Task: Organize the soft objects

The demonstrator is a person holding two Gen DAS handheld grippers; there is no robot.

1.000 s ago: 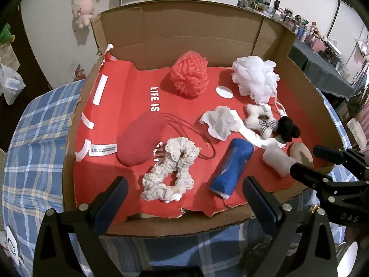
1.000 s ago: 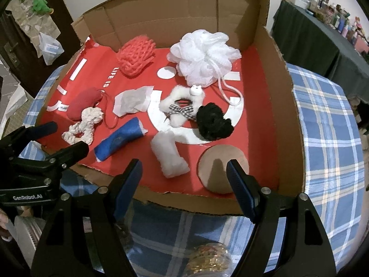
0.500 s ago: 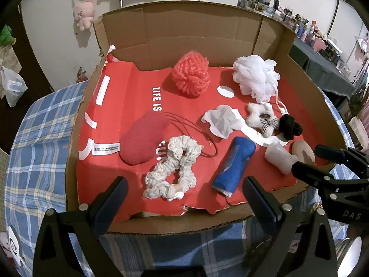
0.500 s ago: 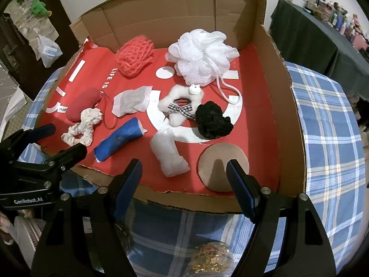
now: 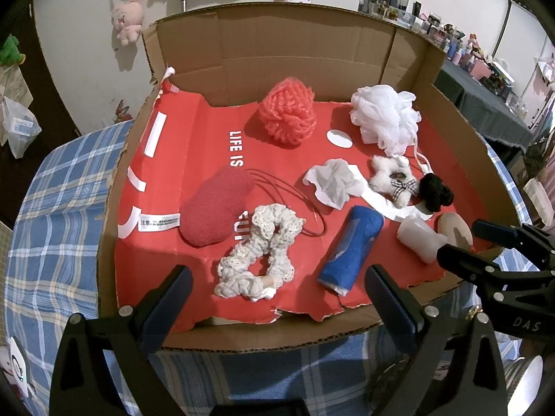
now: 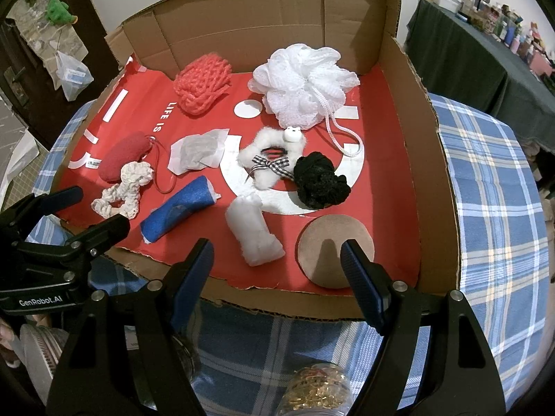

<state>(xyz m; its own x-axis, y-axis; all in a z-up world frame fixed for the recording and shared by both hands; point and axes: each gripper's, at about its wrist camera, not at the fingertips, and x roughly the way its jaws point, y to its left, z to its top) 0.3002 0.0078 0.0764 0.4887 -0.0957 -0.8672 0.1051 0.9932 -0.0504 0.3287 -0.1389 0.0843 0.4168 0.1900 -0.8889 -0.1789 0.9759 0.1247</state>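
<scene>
A: Soft objects lay spread over the red liner (image 5: 208,131) of a shallow cardboard box (image 5: 295,45) on the plaid-covered counter (image 5: 59,215). What did the left view give?

B: Nearest the left tool (image 5: 277,298) were the cream lace scrunchie (image 5: 263,249) and the blue rolled cloth (image 5: 350,246), side by side but apart. Behind the scrunchie lay a red oval pouch (image 5: 215,208), its cord looping toward the scrunchie. At the back stood the coral mesh puff (image 5: 288,111) and the white mesh puff (image 5: 385,118).

A: And the tools?

B: Both were released, fingers spread wide, holding nothing, and both hung over the box's near edge. The right tool (image 5: 485,242) showed at the right edge of the left view.

A: What did the right view add?

B: It showed the tan round pad (image 6: 333,246) whole, flat near the front right corner; the left view caught only a sliver. The white foam roll (image 6: 255,232) lay just left of it. The black scrunchie (image 6: 319,180) touched the fluffy white scrunchie (image 6: 270,156) with its checked bow. A crumpled white sachet (image 6: 197,152) sat left of those. The white puff's cord looped over the liner. A jar of gold bits (image 6: 315,391) stood on the counter below the right tool (image 6: 277,270), unseen from the left.
</scene>
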